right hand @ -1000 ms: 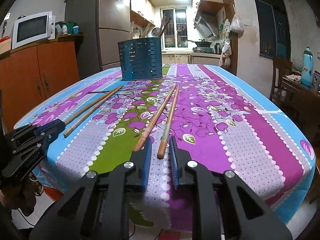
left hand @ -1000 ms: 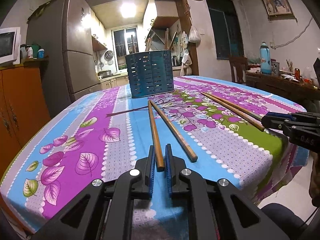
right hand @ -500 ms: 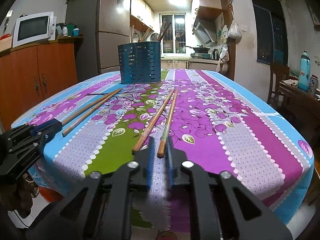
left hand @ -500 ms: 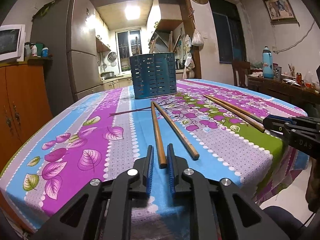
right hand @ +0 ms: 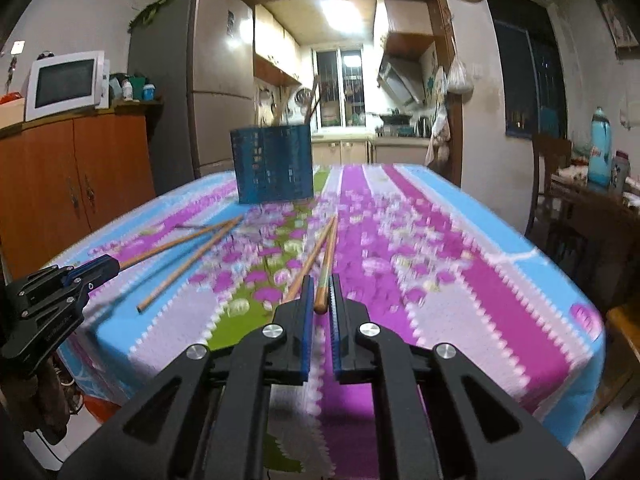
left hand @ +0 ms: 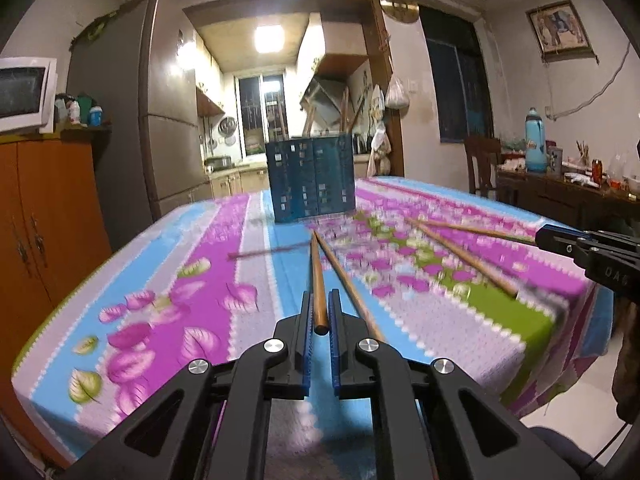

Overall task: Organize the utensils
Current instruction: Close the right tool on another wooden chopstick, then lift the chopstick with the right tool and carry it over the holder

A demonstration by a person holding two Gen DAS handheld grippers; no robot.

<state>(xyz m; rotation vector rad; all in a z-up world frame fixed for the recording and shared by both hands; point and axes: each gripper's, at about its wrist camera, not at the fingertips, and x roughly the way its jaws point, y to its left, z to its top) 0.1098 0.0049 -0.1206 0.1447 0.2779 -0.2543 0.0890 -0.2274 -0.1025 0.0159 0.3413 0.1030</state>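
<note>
Item 1 – left gripper (left hand: 320,308), black w/ blue-padded fingers. We log it narrow, both pads pressed on the near end of a brown wooden chopstick (left hand: 318,280). The stick runs fwd from the jaws toward the holder; whether its far end is off the cloth, we can't tell (blur).

Item 2 – second brown wooden chopstick of the left pair (left hand: 348,288), lying on the cloth just right of the gripped one. The two meet at their far tips and spread toward us.

Item 3 – right gripper (right hand: 319,292), same build. We log it narrow too, clamped on the near end of a wooden chopstick with a greenish band (right hand: 326,264).

Item 4 – plain wooden chopstick of the right pair (right hand: 308,264), beside item 3's stick on its left, near end passing by the left finger; far tips close together.

Item 5 – dark blue perforated plastic utensil holder (right hand: 274,164), upright at the far-centre of the table, well apart from both grippers; a few sticks stand in it.

Item 6 – table w/ floral purple, blue and green tablecloth (right hand: 500,280), bearing all the above.

Bkgd, we note: white microwave (right hand: 66,82) on an orange wooden cabinet (right hand: 80,176).
</note>
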